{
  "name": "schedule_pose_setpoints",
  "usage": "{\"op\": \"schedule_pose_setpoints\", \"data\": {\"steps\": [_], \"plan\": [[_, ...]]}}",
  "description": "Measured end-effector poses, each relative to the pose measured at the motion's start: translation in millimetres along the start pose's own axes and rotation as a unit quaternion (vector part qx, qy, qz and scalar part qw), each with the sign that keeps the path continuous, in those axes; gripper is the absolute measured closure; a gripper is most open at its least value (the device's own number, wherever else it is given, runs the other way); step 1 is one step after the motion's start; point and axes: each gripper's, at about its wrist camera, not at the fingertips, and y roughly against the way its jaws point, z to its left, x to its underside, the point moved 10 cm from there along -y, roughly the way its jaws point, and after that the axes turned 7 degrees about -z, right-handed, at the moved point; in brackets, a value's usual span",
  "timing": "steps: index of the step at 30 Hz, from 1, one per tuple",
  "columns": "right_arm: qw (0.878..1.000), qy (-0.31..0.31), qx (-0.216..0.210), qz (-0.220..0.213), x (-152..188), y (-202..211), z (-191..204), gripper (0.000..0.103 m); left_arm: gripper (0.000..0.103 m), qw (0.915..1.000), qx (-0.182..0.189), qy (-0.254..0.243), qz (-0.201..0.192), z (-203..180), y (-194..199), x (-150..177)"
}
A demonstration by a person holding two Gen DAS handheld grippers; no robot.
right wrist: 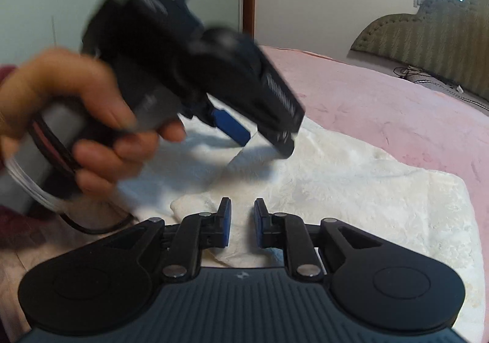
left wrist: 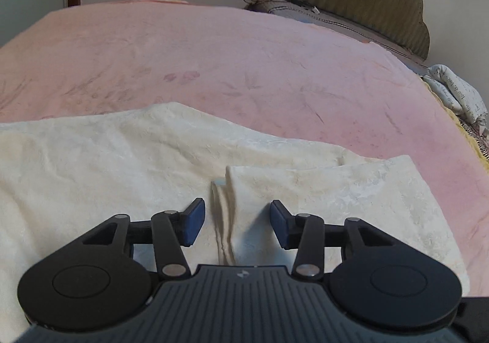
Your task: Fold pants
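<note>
Each tool has a dark grey ribbed body with a small pale logo near its front edge. On both sides of the body sits a round black disc with a shallow circle in it. Black link arms with silver round pins carry the two fingers, and the pads point(left wrist: 194, 222) are blue. The left tool point(right wrist: 259, 136) shows a silver spring on its side. The left hand point(right wrist: 91, 120) closes around a grey handle with black and red cables. The sleeve point(right wrist: 7, 74) is dark red.

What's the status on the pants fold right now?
Left gripper open over a raised fold, not gripping. Right gripper narrow, grip unclear. White pants partly folded on pink bedspread. Nothing in the way.
</note>
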Motion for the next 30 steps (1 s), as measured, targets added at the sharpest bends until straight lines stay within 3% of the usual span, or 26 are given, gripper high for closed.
{"op": "schedule_pose_setpoints", "data": {"steps": [3, 8, 14, 18, 21, 26, 30], "plan": [[1.0, -0.005, -0.003, -0.018, -6.3, 6.0, -1.6, 0.087, 0.045, 0.9996, -0.021, -0.017, -0.011, 1.8, 6.6, 0.4], [1.0, -0.003, 0.004, 0.006, 2.6, -3.6, -2.3, 0.087, 0.038, 0.9988, -0.041, -0.016, -0.019, 11.6, 15.4, 1.9], [1.0, -0.013, 0.009, -0.023, -7.9, 2.3, -7.7, 0.087, 0.033, 0.9977, -0.06, -0.02, -0.023, 23.5, 23.0, 4.5], [1.0, -0.011, 0.009, 0.01, 2.9, -10.6, -11.8, 0.086, 0.028, 0.9963, -0.075, -0.031, -0.029, 30.6, 27.6, 7.3], [1.0, -0.016, 0.011, 0.005, 0.7, -10.0, -13.2, 0.086, 0.028, 0.9932, -0.101, -0.049, -0.032, 39.0, 30.9, 11.2], [0.999, -0.015, 0.024, -0.018, -7.0, -6.1, -14.9, 0.086, 0.025, 0.993, -0.108, -0.032, -0.036, 54.5, 38.2, 14.9], [0.999, -0.022, 0.03, -0.01, -4.7, -12.9, -19.2, 0.086, 0.024, 0.9917, -0.117, -0.033, -0.041, 62.6, 43.0, 16.6]]}}
